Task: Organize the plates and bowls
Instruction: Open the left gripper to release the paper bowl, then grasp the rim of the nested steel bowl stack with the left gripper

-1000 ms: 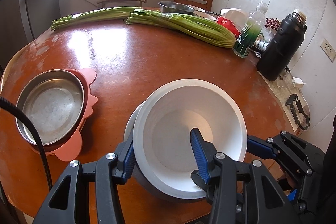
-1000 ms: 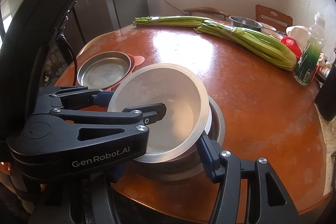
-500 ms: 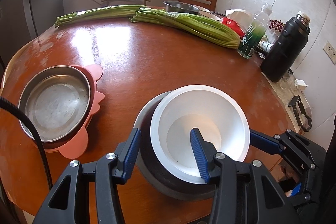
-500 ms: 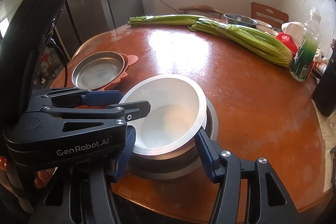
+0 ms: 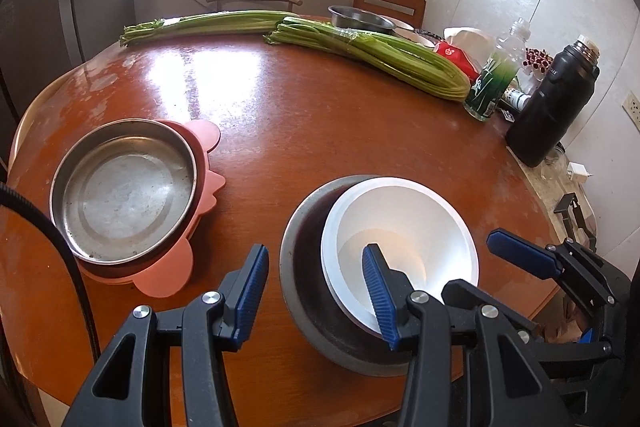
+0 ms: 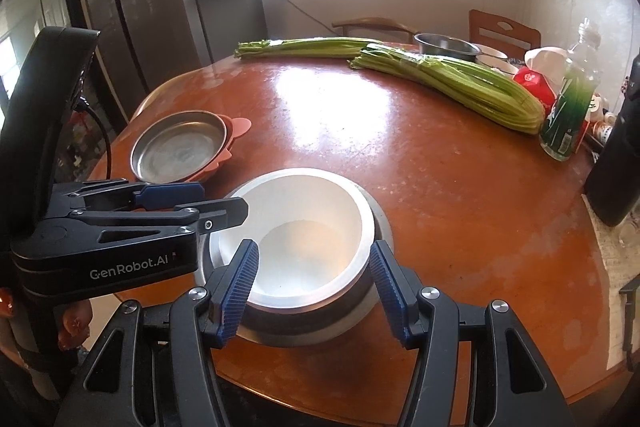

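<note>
Reading "GenRobot.AI", the left hand-held gripper (image 6: 192,201) hangs open beside the white bowl (image 6: 296,239); the right (image 6: 314,277) gapes empty.

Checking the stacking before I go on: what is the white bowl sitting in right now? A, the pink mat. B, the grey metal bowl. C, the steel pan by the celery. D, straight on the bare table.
B: the white bowl is nested inside the grey metal bowl, whose rim rings it.

Celery bunches (image 5: 372,55), green bottle (image 5: 494,83), black flask (image 5: 554,107)
</note>
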Available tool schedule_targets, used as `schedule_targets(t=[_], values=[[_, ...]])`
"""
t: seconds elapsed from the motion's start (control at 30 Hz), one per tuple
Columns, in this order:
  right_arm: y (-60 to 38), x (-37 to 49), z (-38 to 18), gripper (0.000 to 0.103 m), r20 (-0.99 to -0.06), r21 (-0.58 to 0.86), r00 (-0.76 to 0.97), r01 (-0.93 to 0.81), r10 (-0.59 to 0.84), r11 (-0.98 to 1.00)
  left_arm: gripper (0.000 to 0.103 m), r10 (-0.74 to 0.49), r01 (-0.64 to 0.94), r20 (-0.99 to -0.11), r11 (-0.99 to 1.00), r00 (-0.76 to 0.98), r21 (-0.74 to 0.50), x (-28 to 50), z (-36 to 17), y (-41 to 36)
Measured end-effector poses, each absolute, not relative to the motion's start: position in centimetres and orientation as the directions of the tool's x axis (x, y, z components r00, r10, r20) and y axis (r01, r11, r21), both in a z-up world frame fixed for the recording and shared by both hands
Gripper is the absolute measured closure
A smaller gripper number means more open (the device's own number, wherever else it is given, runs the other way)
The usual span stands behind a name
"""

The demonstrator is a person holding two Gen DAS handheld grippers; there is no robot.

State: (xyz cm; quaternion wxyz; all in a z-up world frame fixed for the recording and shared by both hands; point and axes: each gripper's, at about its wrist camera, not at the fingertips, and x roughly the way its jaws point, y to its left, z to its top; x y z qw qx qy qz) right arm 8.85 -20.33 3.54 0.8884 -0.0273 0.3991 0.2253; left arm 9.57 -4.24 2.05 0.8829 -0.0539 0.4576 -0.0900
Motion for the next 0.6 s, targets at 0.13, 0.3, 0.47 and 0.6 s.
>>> schedule_targets(t=[0.13,0.3,0.47,0.6], values=[[-20.9,9.3,3.6,0.042,-0.719,0.139,0.588,-0.4,0.37,0.906,0.054,-0.208,0.11,-0.799,0.978,0.564,-0.177,9.5,2.0,-4.1],[-21.8,9.9,3.4,0.042,-0.724,0.154,0.59,-0.368,0.357,0.917,0.054,-0.207,0.112,-0.804,0.978,0.557,-0.175,9.6,1.8,-4.2],[-22.6,10.6,2.7,0.042,-0.739,0.202,0.562,-0.341,0.371,0.918,0.054,-0.23,0.122,-0.812,0.973,0.537,-0.195,9.9,1.2,-4.4],[-23.1,11.0,1.9,0.041,-0.751,0.259,0.525,-0.323,0.4,0.91,0.053,-0.234,0.114,-0.811,0.972,0.536,-0.205,9.9,0.8,-4.4]])
